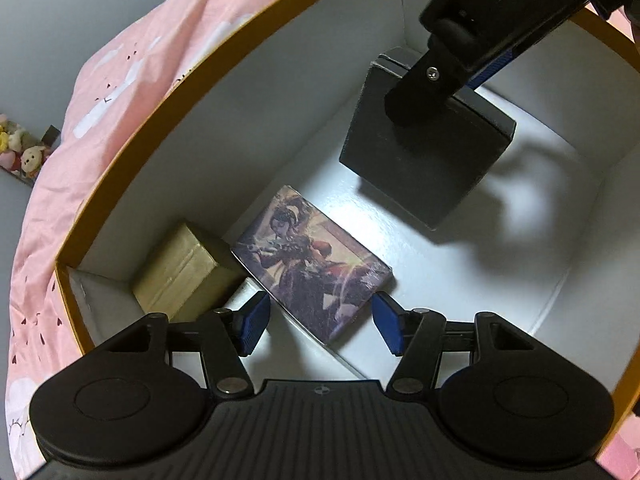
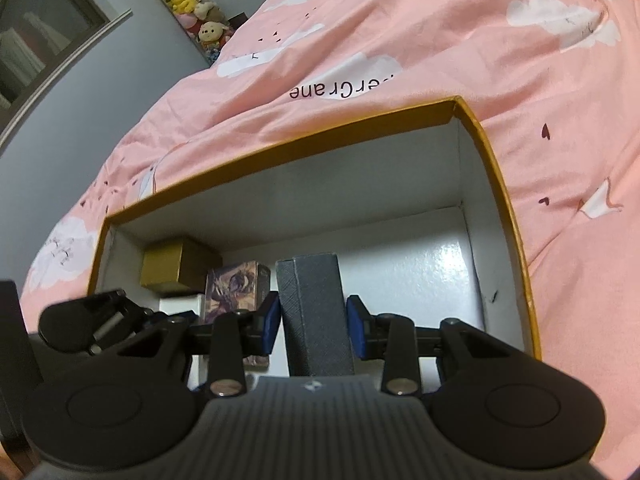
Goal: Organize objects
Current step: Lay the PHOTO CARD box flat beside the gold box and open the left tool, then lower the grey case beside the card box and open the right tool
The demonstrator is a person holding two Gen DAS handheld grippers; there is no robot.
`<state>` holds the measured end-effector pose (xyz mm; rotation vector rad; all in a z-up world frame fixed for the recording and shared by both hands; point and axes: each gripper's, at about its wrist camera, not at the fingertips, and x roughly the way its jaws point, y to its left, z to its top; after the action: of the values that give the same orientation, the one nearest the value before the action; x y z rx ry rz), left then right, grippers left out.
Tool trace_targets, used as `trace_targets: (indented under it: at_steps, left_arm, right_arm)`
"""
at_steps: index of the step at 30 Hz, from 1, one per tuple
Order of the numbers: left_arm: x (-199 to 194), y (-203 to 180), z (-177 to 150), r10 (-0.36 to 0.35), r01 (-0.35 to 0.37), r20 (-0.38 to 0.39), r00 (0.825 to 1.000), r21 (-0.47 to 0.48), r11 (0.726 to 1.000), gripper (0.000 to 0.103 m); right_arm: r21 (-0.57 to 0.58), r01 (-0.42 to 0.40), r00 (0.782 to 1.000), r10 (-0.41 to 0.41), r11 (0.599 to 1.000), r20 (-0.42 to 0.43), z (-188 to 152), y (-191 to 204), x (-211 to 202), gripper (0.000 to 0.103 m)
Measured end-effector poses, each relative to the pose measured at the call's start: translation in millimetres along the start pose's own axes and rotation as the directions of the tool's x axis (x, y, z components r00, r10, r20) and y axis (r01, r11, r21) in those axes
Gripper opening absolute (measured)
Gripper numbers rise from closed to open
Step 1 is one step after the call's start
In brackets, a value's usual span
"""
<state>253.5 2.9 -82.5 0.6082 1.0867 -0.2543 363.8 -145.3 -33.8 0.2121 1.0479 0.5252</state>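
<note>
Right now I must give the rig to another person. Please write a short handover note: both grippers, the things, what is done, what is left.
Left gripper: jaws open, empty, above the illustrated card box.
Right gripper: jaws shut on the dark grey textured box, held above the floor of the orange-rimmed white storage box.
Done: gold cardboard box and illustrated card box lie inside.
Left: set down the grey box, release.
</note>
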Motion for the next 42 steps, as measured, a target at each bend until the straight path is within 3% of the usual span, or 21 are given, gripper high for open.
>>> trace_targets:
  at_steps: [5,10,16,25,31,42]
  left_arm:
    - [2.9,3.7,3.0,0.006,-0.006,0.012,1.000,-0.013,1.000,0.071]
    - [4.5,13.6,3.8,0.027,-0.027,0.008,1.000,-0.035,0.999,0.063]
    - [3.6,25.8,3.9,-0.020,0.021,0.012,1.000,-0.083,0.996,0.063]
    - [3.5,30.5,7.2,-0.044,0.045,0.014,0.999,-0.111,0.993,0.062]
    - [3.7,31.7,9.1,-0.048,0.050,0.012,0.999,-0.114,0.992,0.062]
    - [3.1,35.4,12.2,-0.060,0.061,0.016,0.998,-0.128,0.990,0.062]
  right_arm:
    - [0.035,-0.026,1.000,0.026,0.999,-0.001,9.0,-2.5,9.1,0.037]
    - [0.062,-0.074,0.997,0.074,0.995,0.000,18.9,-1.4,17.3,0.037]
    - [0.094,-0.126,0.992,0.125,0.988,0.009,29.4,-2.7,27.3,0.037]
    - [0.131,-0.133,0.989,0.140,0.982,-0.038,34.0,-16.7,43.2,0.038]
    - [-0.041,0.006,0.999,-0.007,0.999,-0.031,36.2,3.5,41.4,0.044]
    - [-0.272,0.065,0.993,-0.088,0.960,-0.072,31.2,13.2,45.4,0.064]
